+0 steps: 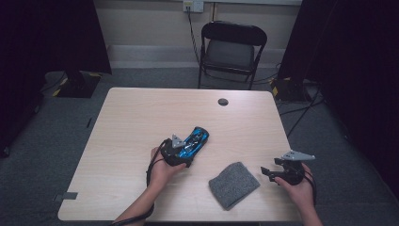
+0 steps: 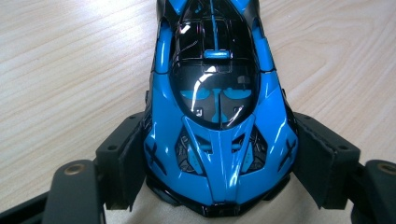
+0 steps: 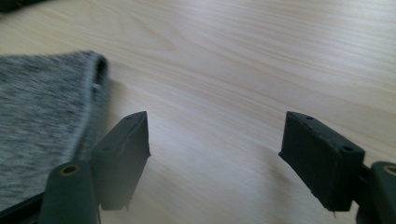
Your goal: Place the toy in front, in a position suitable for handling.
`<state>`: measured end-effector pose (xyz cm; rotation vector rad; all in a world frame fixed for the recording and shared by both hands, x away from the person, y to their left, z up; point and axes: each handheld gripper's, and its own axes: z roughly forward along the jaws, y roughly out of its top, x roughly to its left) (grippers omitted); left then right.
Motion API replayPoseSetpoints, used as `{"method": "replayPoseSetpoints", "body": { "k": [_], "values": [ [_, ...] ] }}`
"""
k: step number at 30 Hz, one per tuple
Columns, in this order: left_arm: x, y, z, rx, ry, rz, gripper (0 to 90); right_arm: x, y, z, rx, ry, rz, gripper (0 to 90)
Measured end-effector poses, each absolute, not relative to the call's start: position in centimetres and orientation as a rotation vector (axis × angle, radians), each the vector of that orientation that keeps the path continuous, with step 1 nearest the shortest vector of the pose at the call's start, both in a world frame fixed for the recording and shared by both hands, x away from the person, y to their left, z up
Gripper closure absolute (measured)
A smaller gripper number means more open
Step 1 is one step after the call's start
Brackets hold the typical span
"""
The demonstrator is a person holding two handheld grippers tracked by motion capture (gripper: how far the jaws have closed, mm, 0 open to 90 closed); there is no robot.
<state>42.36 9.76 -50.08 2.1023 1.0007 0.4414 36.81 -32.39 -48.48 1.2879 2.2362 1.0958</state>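
The blue toy sports car (image 2: 217, 116) stood on the light wooden table (image 1: 131, 122), left of the middle, and the left gripper (image 1: 181, 151) was around its near end. In the left gripper view the two black jaws stood one on each side of the car body; the left pad (image 2: 128, 161) looked to touch the car's flank, while on the other side a thin gap seemed to remain, so the grip was probably not yet firm. No earlier step could be read from the table, and the wheels still seemed to rest on the wood.

The right gripper (image 1: 269, 173) was low over the table near the right edge, its jaws apart with only bare wood between them. Just to its left lay a folded grey cloth (image 1: 234, 184), untouched.

I judge the work as near its beginning: the car was framed but not lifted, and the cloth was not yet picked up, perhaps for wiping the car.
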Motion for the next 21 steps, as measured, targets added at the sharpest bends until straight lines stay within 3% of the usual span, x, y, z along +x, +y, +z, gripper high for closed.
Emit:
{"method": "replayPoseSetpoints", "body": {
  "k": [9,21],
  "values": [
    [42.3,9.7,-50.1,2.103,1.004,0.442,25.8,35.0,-29.1,-46.3,1.025,2.385,1.204,32.5],
    [42.3,9.7,-50.1,2.105,1.003,0.443,25.8,34.2,-25.9,-46.9,0.850,2.541,1.272,35.3]
  ]
}}
